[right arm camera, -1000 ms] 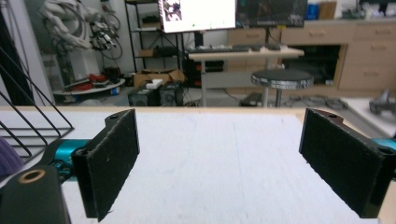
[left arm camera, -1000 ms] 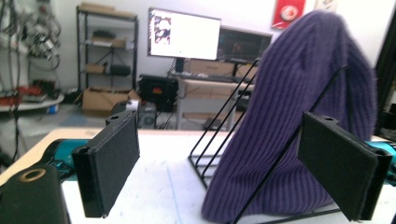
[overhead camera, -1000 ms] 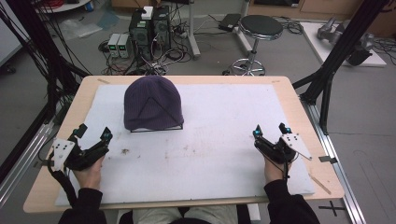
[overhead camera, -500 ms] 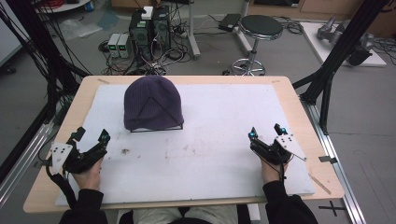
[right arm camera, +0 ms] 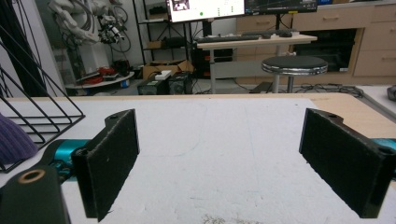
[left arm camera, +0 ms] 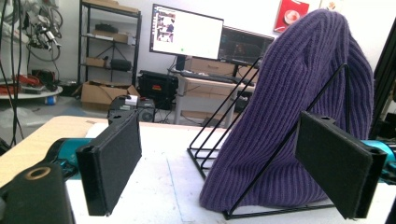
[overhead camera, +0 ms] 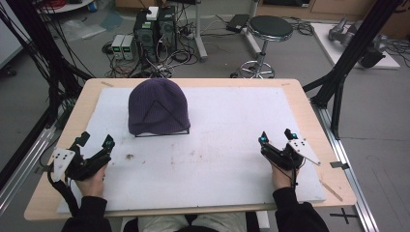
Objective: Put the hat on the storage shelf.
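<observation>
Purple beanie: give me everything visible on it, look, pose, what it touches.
The purple beanie is a ribbed knit cap, dark violet, domed and unfolded. It is draped over a black wire stand, whose thin triangular frame shows against the front of the knit and juts out at the base. It sits on the white mat, far left of centre. From the left gripper view its hem reaches the mat. Both grippers are apart from it, nearer the person, and nothing else touches it.

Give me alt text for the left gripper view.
A purple knit beanie draped over a black wire rack stands on the white table mat, framed between the left gripper's two open black jaws. Monitors and shelving fill the background.
</observation>
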A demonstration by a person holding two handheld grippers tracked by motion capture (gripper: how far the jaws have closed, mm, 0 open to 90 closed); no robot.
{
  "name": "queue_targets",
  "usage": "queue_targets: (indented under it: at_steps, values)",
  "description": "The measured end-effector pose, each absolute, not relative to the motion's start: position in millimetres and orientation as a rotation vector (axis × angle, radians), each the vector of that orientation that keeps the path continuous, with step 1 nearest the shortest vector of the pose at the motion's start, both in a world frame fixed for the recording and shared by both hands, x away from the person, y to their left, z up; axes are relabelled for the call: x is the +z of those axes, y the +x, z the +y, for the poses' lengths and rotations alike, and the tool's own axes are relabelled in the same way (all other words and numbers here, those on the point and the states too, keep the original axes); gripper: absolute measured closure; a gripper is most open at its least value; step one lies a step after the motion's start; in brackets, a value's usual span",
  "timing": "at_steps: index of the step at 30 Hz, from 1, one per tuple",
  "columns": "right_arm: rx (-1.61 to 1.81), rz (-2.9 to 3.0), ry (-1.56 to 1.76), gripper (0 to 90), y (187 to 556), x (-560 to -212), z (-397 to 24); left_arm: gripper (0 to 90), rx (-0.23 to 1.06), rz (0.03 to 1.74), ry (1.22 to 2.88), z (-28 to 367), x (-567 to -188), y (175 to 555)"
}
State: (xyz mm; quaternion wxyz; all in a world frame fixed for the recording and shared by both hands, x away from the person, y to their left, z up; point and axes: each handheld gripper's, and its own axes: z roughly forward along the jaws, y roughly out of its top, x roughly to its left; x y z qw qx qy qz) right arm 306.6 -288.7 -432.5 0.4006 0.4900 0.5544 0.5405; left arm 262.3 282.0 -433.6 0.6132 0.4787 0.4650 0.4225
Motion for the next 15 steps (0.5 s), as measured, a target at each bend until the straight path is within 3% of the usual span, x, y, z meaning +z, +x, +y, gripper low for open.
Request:
queue_targets:
  at_steps: [15]
  values:
    - [1.387, 1.401, 1.263, 11.4, 305.6, -432.7, -290.7, 17.3, 0.968, 1.078, 1.108, 287.0, -434.0, 261.9]
